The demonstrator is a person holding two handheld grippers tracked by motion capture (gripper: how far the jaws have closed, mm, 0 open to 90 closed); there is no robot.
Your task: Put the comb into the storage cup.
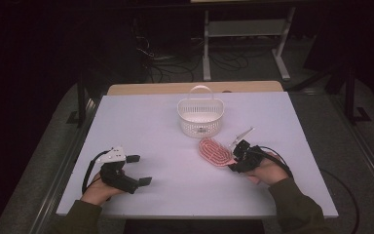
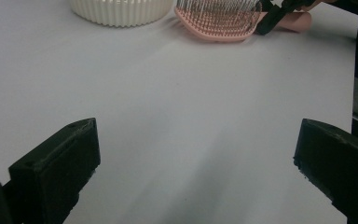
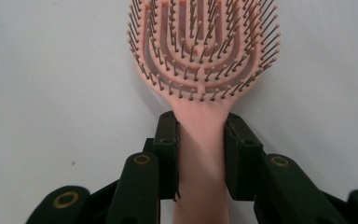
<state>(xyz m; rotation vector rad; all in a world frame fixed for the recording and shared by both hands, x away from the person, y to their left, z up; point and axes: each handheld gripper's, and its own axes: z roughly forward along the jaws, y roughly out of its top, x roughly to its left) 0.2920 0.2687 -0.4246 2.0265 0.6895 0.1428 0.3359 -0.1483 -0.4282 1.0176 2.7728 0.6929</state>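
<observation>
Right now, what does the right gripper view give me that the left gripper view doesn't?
Right gripper view: the right gripper has both jaws clamped on the pink hairbrush handle, bristles up. Left gripper view: the left gripper stands open over bare white table, and the white basket sits beyond. Both share the brush and the table.

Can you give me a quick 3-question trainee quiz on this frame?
1. True or false: the right gripper is closed on the pink hairbrush by its handle.
2. How do the left gripper jaws stand? A) wide apart, nothing between them B) shut on the white basket
3. Which way do the brush's bristles face?

Key: 1 true; 2 A; 3 upward, away from the white table.
</observation>
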